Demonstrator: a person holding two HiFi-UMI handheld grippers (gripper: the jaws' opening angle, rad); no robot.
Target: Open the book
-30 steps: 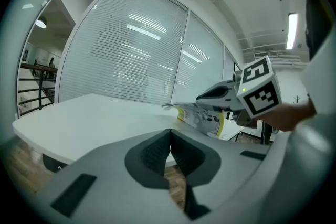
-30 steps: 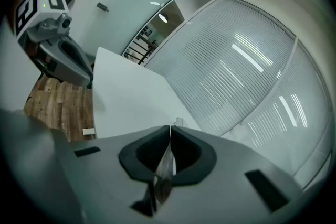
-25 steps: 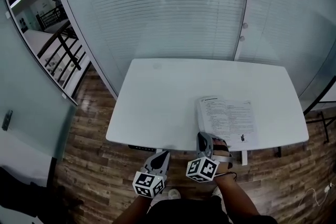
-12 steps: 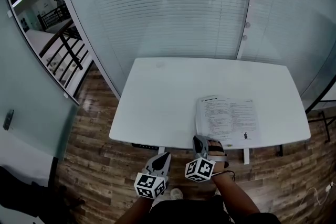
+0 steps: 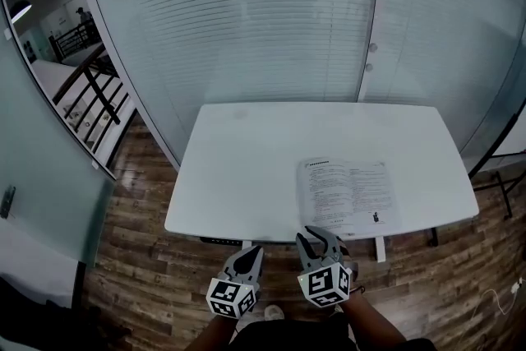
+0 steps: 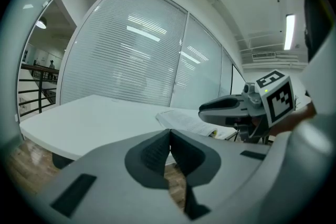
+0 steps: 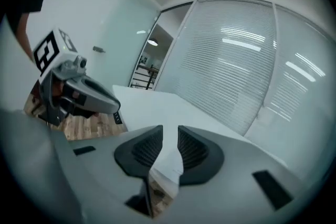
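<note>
The book lies open and flat on the right part of the white table, its printed pages facing up; it also shows past the left jaws. My right gripper hangs just off the table's near edge, short of the book's near-left corner. Its jaws have just been opening and now stand apart with nothing between them. My left gripper hovers beside it to the left, below the table edge, its jaws shut together and empty.
A glass wall with blinds stands behind the table. Wood flooring lies below and to the left. A railing shows at far left. Each gripper sees the other: the right gripper, the left gripper.
My right gripper has drawn back from the book's near-left corner toward the person, rolled, and its jaws have parted. The book stays open. The left gripper has hardly moved.
</note>
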